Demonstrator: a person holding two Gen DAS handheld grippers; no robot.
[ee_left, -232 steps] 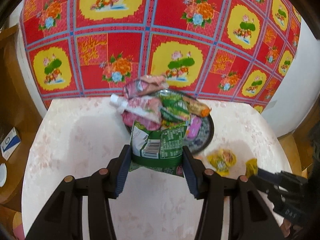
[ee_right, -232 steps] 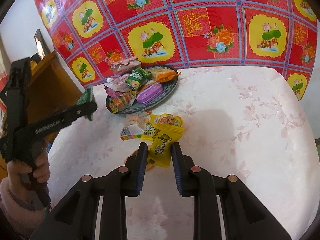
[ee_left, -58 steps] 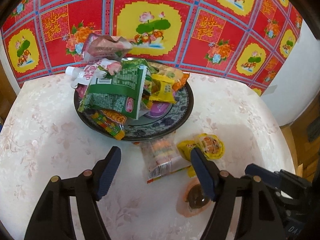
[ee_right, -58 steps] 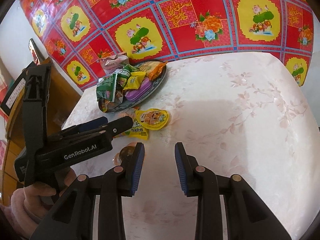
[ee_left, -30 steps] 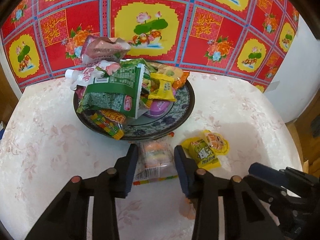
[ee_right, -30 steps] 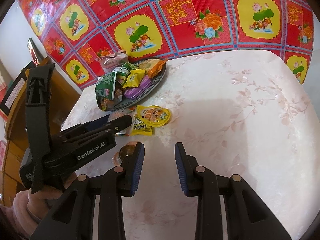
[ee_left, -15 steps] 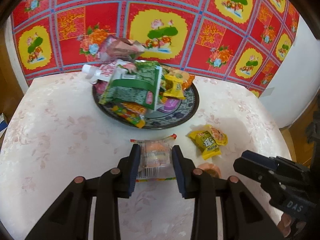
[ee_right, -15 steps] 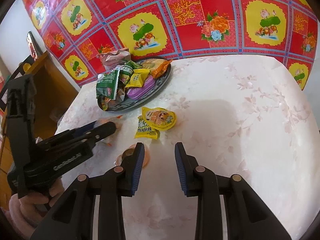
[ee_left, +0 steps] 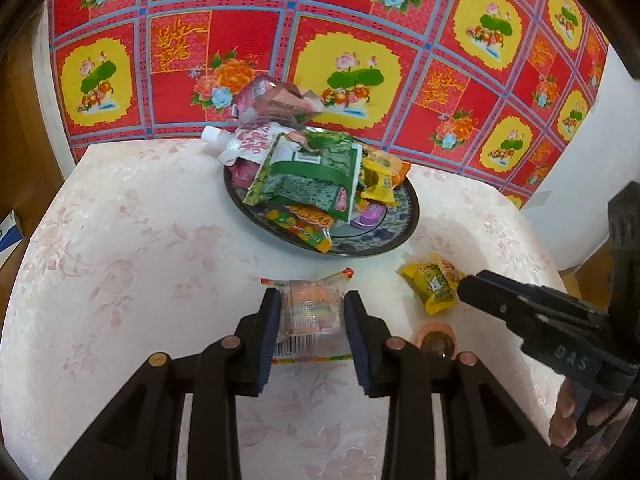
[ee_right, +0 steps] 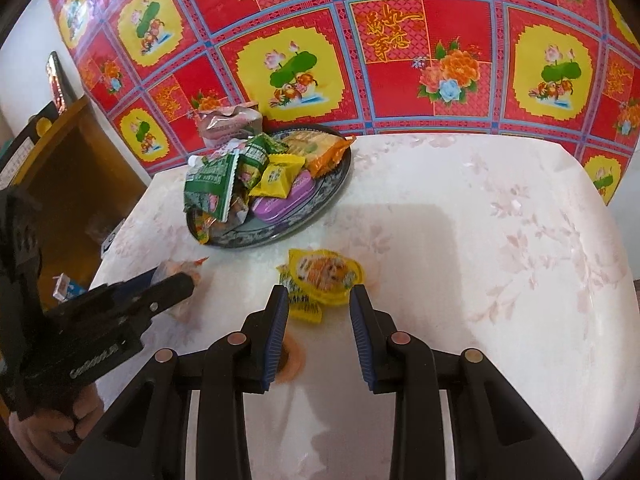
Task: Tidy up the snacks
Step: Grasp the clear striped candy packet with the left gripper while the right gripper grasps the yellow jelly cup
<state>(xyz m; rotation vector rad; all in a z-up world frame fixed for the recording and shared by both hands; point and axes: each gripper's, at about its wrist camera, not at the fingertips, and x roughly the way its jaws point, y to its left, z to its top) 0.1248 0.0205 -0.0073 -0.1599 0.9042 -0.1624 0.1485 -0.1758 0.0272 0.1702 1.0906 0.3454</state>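
Observation:
My left gripper (ee_left: 311,312) is shut on a clear snack packet (ee_left: 310,312) with pink and orange sweets and holds it above the white table. The dark patterned plate (ee_left: 384,240) behind it is piled with snack packs, a green pack (ee_left: 312,180) on top. My right gripper (ee_right: 318,302) is open just above a yellow round jelly cup (ee_right: 326,274) and a small yellow packet (ee_right: 304,306). These two also show in the left wrist view (ee_left: 434,284). A brown jelly cup (ee_left: 436,340) lies on the table near my right gripper.
The table (ee_right: 500,240) has a pale floral cloth and stands against a red and yellow patterned wall covering (ee_right: 400,40). A wooden shelf (ee_right: 72,152) stands to the left of the table. The plate (ee_right: 280,232) sits at the table's back left.
My left gripper has closed on the clear snack packet and lifted it off the table, drawing back. My right gripper has moved forward over the yellow jelly cup.

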